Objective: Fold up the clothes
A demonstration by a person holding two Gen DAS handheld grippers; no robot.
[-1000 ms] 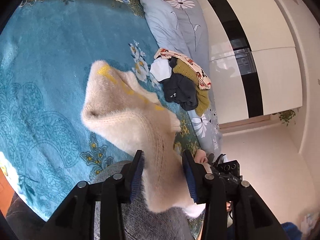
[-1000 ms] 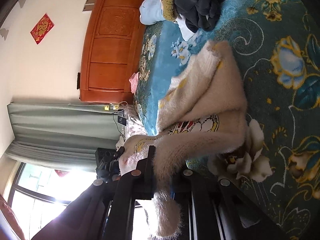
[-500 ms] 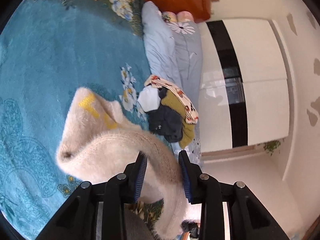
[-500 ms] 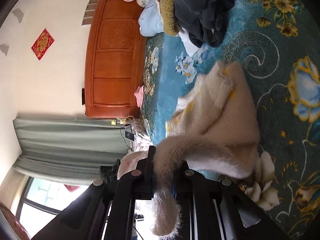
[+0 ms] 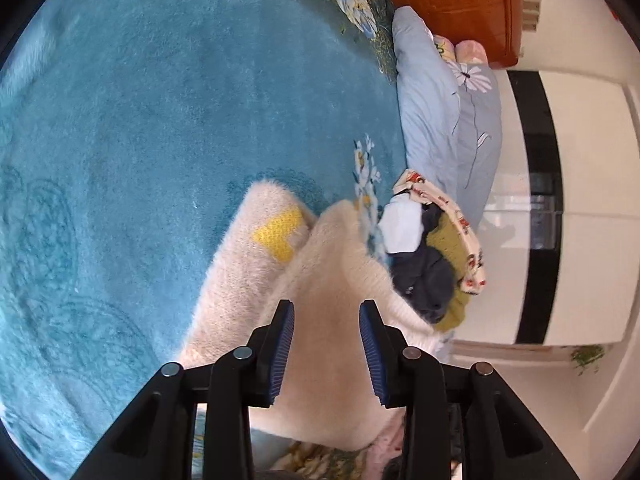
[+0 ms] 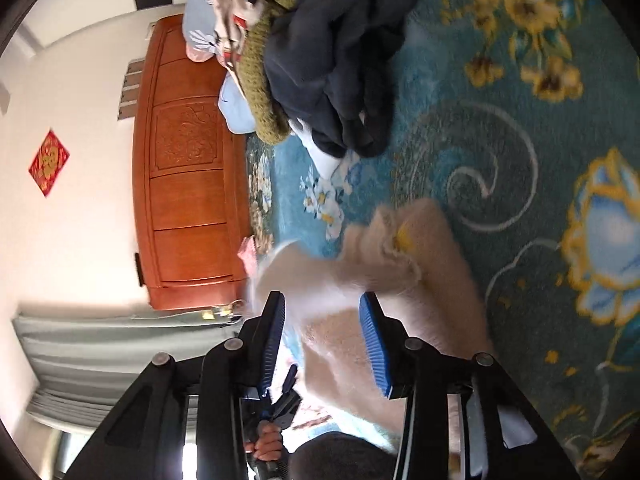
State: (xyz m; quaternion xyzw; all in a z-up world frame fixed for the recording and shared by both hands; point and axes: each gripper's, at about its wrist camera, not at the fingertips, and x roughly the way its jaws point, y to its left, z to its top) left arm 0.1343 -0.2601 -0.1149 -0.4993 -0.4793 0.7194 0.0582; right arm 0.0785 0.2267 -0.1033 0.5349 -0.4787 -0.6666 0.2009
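One fluffy cream sweater [image 5: 256, 280] is lying on the teal blanket [image 5: 120, 120] of the bed, with one part already folded over another, so that a yellow patch [image 5: 280, 232] is seen at the fold. It is judged to be soft, light and limp; the long pile may slip a little between the pads, and the knit will sag wherever it is not supported. It is best taken at an edge or a corner, for example at the hem or a shoulder, with one hold on each side so that the fold stays straight.

The left hand-held gripper [image 5: 326, 344] is held low over the sweater and points toward the headboard [image 5: 460, 4]; its jaws stand apart, with the cream fabric seen in the gap, and no pinch can be made out. The right hand-held gripper [image 6: 322, 340] is also wide, above the near part of the sweater [image 6: 420, 288], and this view is blurred. Beyond the sweater, a pile of unfolded clothes [image 5: 432, 260] is waiting beside the pale blue pillows [image 5: 440, 112].
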